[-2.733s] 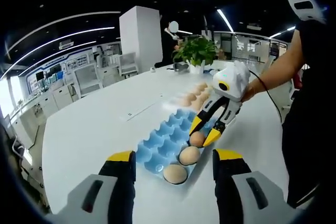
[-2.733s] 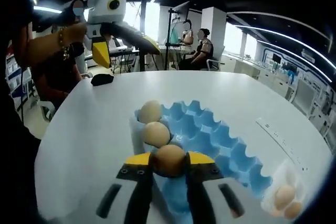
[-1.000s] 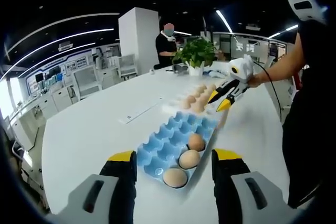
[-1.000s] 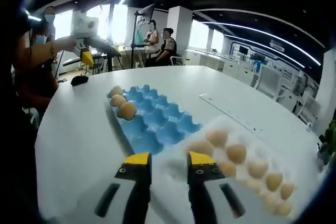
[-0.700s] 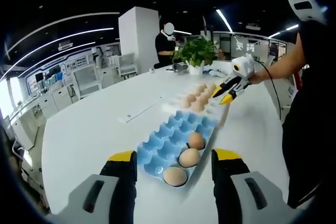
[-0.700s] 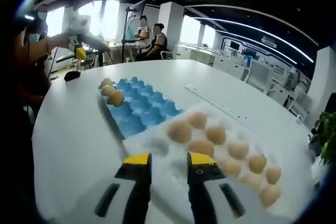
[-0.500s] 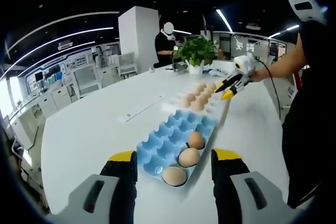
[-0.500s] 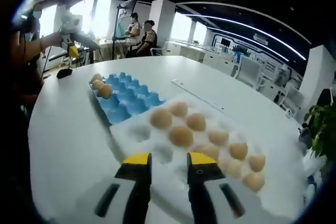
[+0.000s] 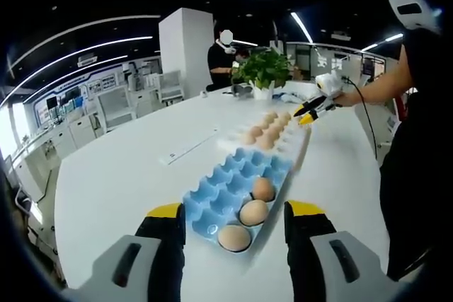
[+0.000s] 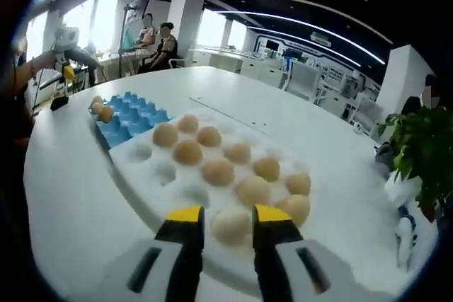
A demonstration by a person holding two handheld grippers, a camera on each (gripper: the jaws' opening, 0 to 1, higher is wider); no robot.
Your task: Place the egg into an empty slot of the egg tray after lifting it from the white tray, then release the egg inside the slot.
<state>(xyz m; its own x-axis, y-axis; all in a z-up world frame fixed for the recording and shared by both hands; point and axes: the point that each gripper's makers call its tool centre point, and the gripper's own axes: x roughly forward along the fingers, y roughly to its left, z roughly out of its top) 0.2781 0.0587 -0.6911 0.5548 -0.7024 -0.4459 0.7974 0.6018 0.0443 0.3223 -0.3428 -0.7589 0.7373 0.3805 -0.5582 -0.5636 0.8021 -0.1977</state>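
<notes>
Eggs fill most of the white tray (image 10: 148, 196) in the right gripper view; one pale egg (image 10: 230, 224) lies at 6 o'clock, right ahead of the right gripper (image 10: 221, 216), whose yellow-tipped jaws stand spread and bare just short of it. The blue egg tray (image 10: 124, 126) sits at 10 o'clock, against the white tray's far end. In the left gripper view, the left gripper (image 9: 235, 211) hovers at 6 o'clock, jaws spread wide and carrying nothing, over the blue tray, where three eggs (image 9: 253, 212) sit in the near row. A potted plant (image 9: 263, 68) stands at 12 o'clock.
</notes>
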